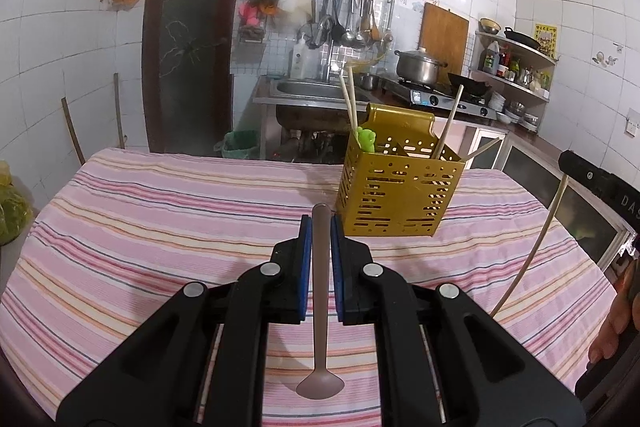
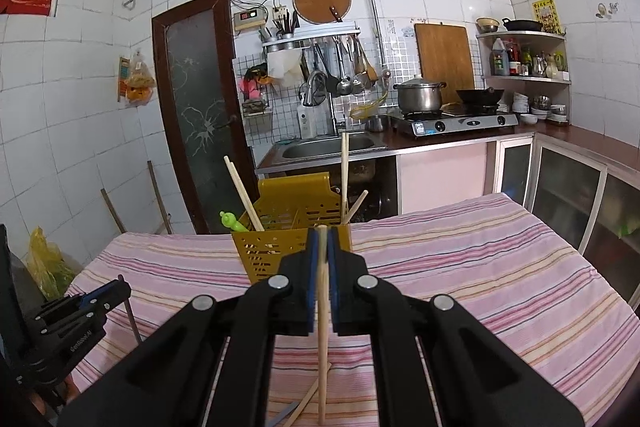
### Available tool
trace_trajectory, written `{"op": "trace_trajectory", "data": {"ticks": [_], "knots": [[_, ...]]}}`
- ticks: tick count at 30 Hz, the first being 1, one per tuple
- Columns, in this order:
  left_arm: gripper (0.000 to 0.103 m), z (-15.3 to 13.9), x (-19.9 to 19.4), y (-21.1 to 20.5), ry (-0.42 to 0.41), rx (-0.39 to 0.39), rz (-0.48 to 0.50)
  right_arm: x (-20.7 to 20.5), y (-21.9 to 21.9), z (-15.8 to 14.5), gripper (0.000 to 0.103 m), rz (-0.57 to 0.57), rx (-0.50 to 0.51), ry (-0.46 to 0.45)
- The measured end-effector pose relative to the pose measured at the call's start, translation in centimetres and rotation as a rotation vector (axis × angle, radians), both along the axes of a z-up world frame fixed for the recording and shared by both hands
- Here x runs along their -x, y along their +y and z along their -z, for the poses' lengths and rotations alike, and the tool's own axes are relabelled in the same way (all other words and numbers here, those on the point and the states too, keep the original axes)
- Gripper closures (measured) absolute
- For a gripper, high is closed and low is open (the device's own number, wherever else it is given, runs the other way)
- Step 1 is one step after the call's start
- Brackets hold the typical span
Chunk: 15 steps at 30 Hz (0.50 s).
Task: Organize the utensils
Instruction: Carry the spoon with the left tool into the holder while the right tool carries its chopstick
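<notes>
- Two hand-held grippers hover above a striped tablecloth (image 1: 160, 227).
- The left gripper (image 1: 321, 227) clamps a grey spoon (image 1: 320, 307), bowl hanging downward.
- The right gripper (image 2: 323, 239) pinches one wooden chopstick (image 2: 322, 347).
- A gold utensil caddy (image 1: 396, 195) stands near the table's far edge, holding chopsticks (image 1: 448, 127) and a green-handled utensil (image 1: 366, 139).

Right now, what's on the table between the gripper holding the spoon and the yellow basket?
Nothing but striped cloth. In the left wrist view, the left gripper clamps the spoon, and the stretch up to the basket looks bare.
</notes>
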State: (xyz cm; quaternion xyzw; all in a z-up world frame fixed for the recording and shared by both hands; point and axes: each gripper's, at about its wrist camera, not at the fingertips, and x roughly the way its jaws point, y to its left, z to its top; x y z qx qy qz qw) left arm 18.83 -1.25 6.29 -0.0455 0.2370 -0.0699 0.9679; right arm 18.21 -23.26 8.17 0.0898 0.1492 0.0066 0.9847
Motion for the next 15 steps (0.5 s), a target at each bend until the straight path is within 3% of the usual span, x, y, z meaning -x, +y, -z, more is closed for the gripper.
{"op": "trace_trajectory", "data": {"ticks": [10,15], "knots": [[0.095,-2.5,-0.5,-0.9,-0.058,0.028,0.028,0.3,-1.1,-2.5,0.098,0.021,0.012,-0.052],[0.095,-5.8,-1.5,-2.3,-0.116,0.038,0.058,-0.5,-1.0,-5.1,0.098,0.014,0.036,-0.1]]}}
